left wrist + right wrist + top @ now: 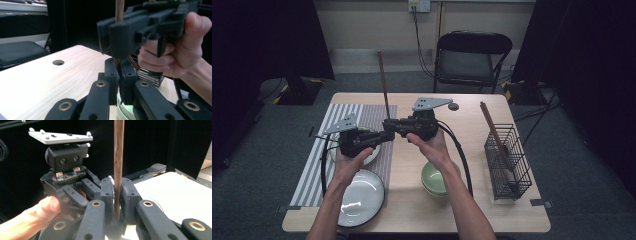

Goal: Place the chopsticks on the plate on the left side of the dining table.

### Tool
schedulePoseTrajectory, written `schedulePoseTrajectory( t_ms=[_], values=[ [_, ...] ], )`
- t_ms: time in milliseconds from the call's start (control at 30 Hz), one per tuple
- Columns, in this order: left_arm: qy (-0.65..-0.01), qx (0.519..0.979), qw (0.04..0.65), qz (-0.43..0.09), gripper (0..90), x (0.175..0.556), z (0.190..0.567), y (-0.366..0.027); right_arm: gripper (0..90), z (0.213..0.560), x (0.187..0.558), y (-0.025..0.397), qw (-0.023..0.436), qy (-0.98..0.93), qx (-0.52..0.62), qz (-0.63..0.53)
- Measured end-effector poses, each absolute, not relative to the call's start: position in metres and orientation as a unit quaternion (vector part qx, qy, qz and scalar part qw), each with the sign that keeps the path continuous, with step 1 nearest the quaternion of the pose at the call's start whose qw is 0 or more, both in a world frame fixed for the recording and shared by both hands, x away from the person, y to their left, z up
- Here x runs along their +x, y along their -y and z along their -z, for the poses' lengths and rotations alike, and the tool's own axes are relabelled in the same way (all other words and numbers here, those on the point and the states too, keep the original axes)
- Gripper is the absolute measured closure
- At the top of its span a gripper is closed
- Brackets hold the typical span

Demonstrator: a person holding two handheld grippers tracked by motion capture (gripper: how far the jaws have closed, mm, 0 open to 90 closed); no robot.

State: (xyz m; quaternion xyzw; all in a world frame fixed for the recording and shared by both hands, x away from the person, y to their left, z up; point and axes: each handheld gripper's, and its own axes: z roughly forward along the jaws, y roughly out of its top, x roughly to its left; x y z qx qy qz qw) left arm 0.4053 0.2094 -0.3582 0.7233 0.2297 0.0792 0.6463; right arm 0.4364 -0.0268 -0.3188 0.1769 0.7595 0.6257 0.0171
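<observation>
Right gripper (116, 195) closed tight on a brown chopstick (118, 157), stick upright between the two jaws; left gripper (118, 82) also closed, jaws pinching the lower end of the same stick just beneath the right gripper's jaws. In the high view both tools meet nose to nose over the middle of the wooden table (462, 130), above the edge of the striped placemat (319, 155), with the chopstick rising well clear of them — a two-tool hold, likely a handover. Largest risk: the long free length acts as a lever, so any twist of one hand against the other could snap the stick or wrench it out of a grip. Next: if one tool releases before the other is squarely seated, the stick may tip and fall toward the white plate (373, 156) or the green bowl (438, 181) below. Smallest: slick wood slipping down through the pads. Wire basket (508, 162), holding more chopsticks, stands well apart at the right.
</observation>
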Motion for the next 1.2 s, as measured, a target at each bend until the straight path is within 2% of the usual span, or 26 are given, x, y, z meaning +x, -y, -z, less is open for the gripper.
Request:
schedulePoseTrajectory(
  t_ms=[333, 600, 767, 1067, 1200],
  values=[
    [-0.224, 0.724, 0.649, -0.069, 85.6, 0.406, 0.361, -0.209, 86.3, 0.322, 0.437, 0.029, 0.014, -0.757, 0.182, -0.627],
    [-0.224, 0.731, 0.641, -0.072, 80.1, 0.402, 0.359, -0.214, 86.3, 0.315, 0.438, 0.04, 0.027, -0.751, 0.186, -0.633],
    [-0.237, 0.724, 0.644, -0.072, 67.3, 0.399, 0.355, -0.217, 86.3, 0.318, 0.438, 0.05, 0.033, -0.75, 0.193, -0.632],
    [-0.23, 0.723, 0.647, -0.078, 54.8, 0.399, 0.337, -0.217, 86.4, 0.339, 0.436, 0.072, 0.036, -0.753, 0.215, -0.62],
    [-0.228, 0.712, 0.659, -0.079, 52.2, 0.402, 0.326, -0.216, 86.4, 0.344, 0.433, 0.072, 0.034, -0.759, 0.211, -0.615]
  ],
)
